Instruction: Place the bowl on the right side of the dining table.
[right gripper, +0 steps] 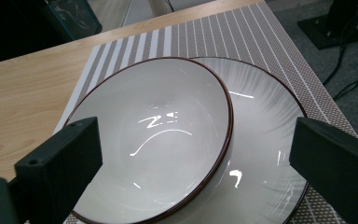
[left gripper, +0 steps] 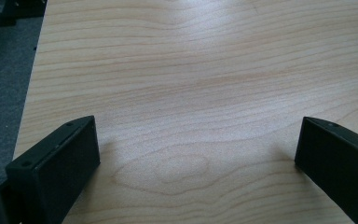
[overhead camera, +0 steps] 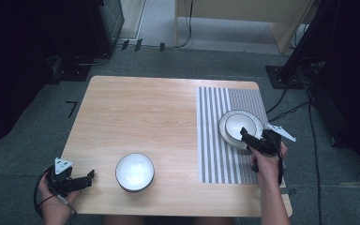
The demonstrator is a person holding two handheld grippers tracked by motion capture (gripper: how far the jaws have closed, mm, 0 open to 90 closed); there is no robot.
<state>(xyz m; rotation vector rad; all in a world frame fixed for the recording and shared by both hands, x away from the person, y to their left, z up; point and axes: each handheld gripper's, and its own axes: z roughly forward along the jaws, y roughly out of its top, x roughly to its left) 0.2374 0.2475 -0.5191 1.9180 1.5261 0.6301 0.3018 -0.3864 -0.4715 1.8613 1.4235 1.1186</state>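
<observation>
A white bowl with a dark rim (overhead camera: 236, 125) (right gripper: 163, 140) sits on a white plate (overhead camera: 258, 123) (right gripper: 265, 140), which lies on a striped placemat (overhead camera: 218, 150) (right gripper: 242, 32) at the table's right. My right gripper (overhead camera: 247, 137) (right gripper: 193, 163) is at the bowl's near rim, open, its jaws wide on either side of the bowl without touching it. A second white bowl (overhead camera: 134, 172) stands on bare wood near the front middle. My left gripper (overhead camera: 92, 177) (left gripper: 198, 154) rests low at the front left corner, open, with only wood between its jaws.
The wooden table (overhead camera: 140, 112) has free surface across its left and far parts. Grey carpet surrounds it, with cables and black stands (overhead camera: 304, 61) at the right and dark equipment at the far left.
</observation>
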